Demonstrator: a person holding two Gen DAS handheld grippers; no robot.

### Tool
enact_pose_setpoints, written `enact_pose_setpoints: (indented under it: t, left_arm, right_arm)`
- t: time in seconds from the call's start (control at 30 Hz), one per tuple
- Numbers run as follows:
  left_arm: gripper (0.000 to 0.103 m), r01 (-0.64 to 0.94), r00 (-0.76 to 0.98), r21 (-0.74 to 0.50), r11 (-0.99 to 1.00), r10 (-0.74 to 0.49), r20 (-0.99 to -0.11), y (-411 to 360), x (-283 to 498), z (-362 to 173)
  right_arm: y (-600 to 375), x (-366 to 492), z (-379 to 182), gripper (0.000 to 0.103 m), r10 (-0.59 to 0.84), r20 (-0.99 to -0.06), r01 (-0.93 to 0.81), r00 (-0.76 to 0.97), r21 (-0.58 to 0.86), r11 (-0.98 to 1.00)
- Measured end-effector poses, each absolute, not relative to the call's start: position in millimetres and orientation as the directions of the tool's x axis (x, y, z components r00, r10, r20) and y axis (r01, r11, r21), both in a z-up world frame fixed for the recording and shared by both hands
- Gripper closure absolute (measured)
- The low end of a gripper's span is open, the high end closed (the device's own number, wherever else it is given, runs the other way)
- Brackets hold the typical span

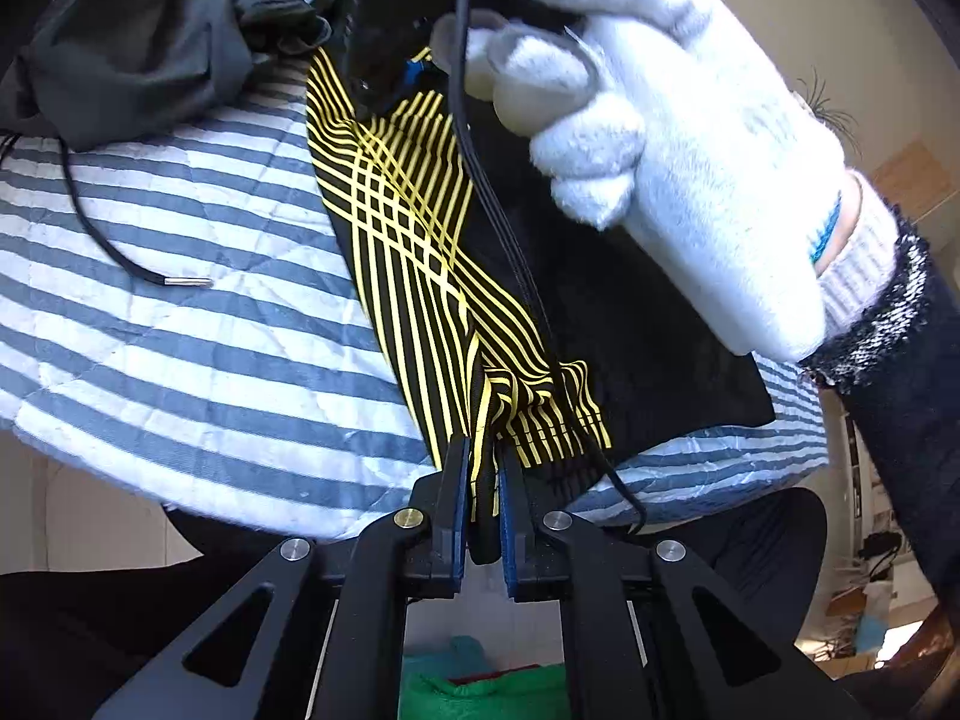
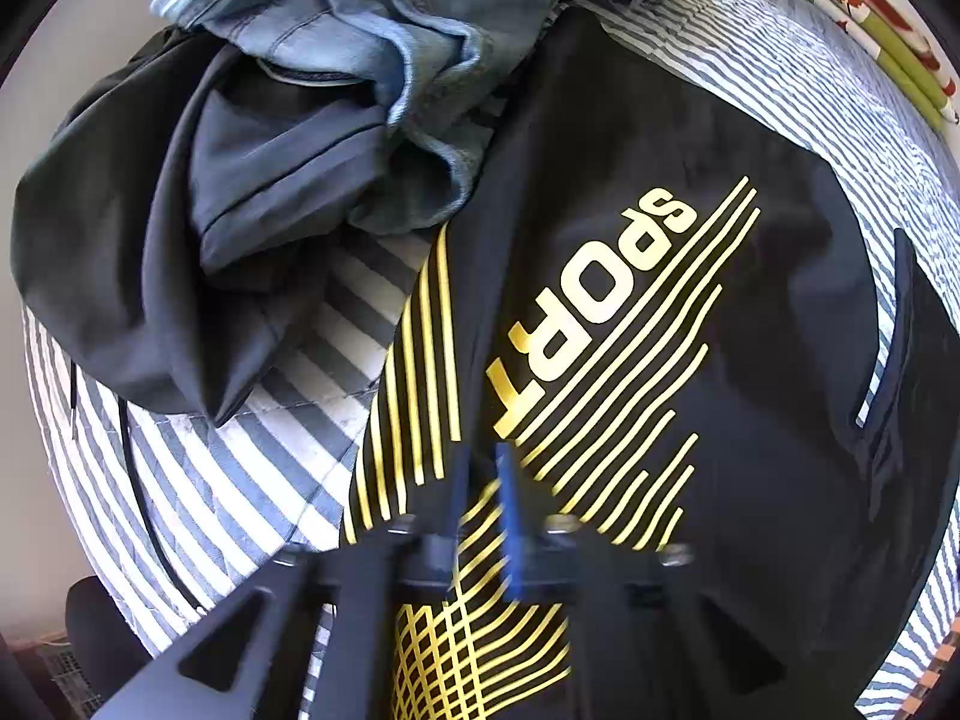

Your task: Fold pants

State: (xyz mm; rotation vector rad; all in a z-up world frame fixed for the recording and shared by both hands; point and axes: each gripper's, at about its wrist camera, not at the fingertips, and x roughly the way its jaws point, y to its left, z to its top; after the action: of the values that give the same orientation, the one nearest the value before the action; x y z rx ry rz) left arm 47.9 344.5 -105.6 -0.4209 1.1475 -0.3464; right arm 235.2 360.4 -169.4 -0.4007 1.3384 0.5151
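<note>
Cord on the left: a black cord (image 1: 99, 234) with a metal tip lies on your striped blanket (image 1: 198, 324); its upper end is hidden under the dark clothes.
Clothes pile: dark grey clothes (image 2: 120, 252) and a pair of jeans (image 2: 384, 36) are heaped at the far left of the blanket; the top of the heap is cut off by the picture edge, so you cannot count the pieces.
Pants: your black pants (image 2: 690, 330) with yellow stripes and the word SPORT lie spread on the blanket, just beside the heap; their near hem is hidden behind the tong frame.
Left gripper (image 1: 483, 468): its jaws are closed on a bunched, striped edge of the pants, the cloth pinched between the blue pads.
Right gripper (image 2: 480, 480): it points down over the striped part of the pants, blurred; its jaws stand nearly together, and no cloth shows between them.
Right hand (image 1: 678, 138): your white glove covers the handle; the tong tips are hidden behind the dark body in the left view.
Far right: the room beyond your sleeve is too small to make out.
</note>
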Motion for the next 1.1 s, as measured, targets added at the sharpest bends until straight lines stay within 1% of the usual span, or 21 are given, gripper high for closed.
enact_pose_setpoints:
  t: [0.1,0.17,0.2,0.27,0.3,0.33,0.43,0.57,0.67,0.77,0.83,0.9,0.93,1.0,1.1]
  left_arm:
    - [0.095,0.024,0.403,-0.519,0.854,-0.484,-0.777,363.1,36.1,-102.7]
    - [0.094,0.006,0.406,-0.515,0.857,-0.473,-0.782,372.8,30.1,-104.9]
    - [0.091,-0.007,0.390,-0.519,0.855,-0.475,-0.789,377.1,28.9,-108.5]
    - [0.085,-0.045,0.332,-0.519,0.854,-0.477,-0.814,383.9,27.7,-119.0]
    - [0.082,-0.051,0.330,-0.517,0.855,-0.474,-0.816,385.2,26.4,-119.0]
    - [0.080,-0.049,0.344,-0.511,0.858,-0.466,-0.815,387.6,23.6,-116.6]
    - [0.079,-0.006,0.394,-0.451,0.892,-0.413,-0.821,388.5,15.4,-98.5]
    - [0.079,0.063,0.431,-0.412,0.909,-0.397,-0.810,373.0,17.2,-74.9]
    - [0.079,0.098,0.445,-0.389,0.916,-0.390,-0.806,357.2,32.1,-60.6]
    - [0.079,0.111,0.449,-0.391,0.914,-0.397,-0.801,340.6,57.4,-48.1]
    - [0.079,0.137,0.449,-0.368,0.920,-0.388,-0.805,324.1,72.9,-41.0]
    - [0.079,0.182,0.435,-0.371,0.910,-0.413,-0.800,296.0,86.7,-37.6]
    - [0.078,0.202,0.427,-0.373,0.905,-0.425,-0.799,280.3,92.1,-36.9]
    - [0.068,0.261,0.403,-0.382,0.886,-0.460,-0.791,243.4,101.2,-37.2]
    - [0.067,0.352,0.361,-0.372,0.859,-0.491,-0.793,184.8,105.6,-42.2]
  right_arm:
    - [370.3,215.8,-156.4,0.100,0.176,-0.972,-0.579,0.156,0.055,0.814]
    - [378.9,210.5,-144.8,0.100,0.251,-0.959,-0.599,0.129,0.127,0.791]
    - [384.7,207.5,-144.8,0.100,0.258,-0.960,-0.607,0.108,0.142,0.782]
    - [395.7,199.7,-148.5,0.094,0.231,-0.971,-0.628,0.065,0.141,0.765]
    - [395.4,196.7,-148.0,0.087,0.222,-0.974,-0.631,0.049,0.143,0.763]
    - [389.0,194.2,-143.7,0.084,0.229,-0.972,-0.625,0.045,0.152,0.765]
    - [338.8,185.4,-120.0,0.084,0.314,-0.947,-0.595,0.070,0.213,0.775]
    - [222.3,176.2,-88.7,0.084,0.365,-0.914,-0.491,0.176,0.240,0.837]
    - [126.2,178.9,-79.1,0.084,0.320,-0.906,-0.361,0.277,0.211,0.908]
    - [38.7,191.2,-72.2,0.084,0.227,-0.907,-0.259,0.354,0.138,0.956]
    - [3.4,188.9,-81.9,0.084,0.165,-0.915,-0.211,0.369,0.091,0.973]
    - [-27.8,188.8,-95.4,0.084,0.132,-0.926,-0.158,0.353,0.080,0.984]
    - [-43.5,189.4,-101.0,0.084,0.135,-0.929,-0.141,0.343,0.091,0.986]
    - [-69.9,189.9,-113.6,0.084,0.150,-0.938,-0.100,0.314,0.125,0.987]
    - [-97.8,188.3,-133.6,0.084,0.189,-0.940,-0.043,0.283,0.185,0.982]
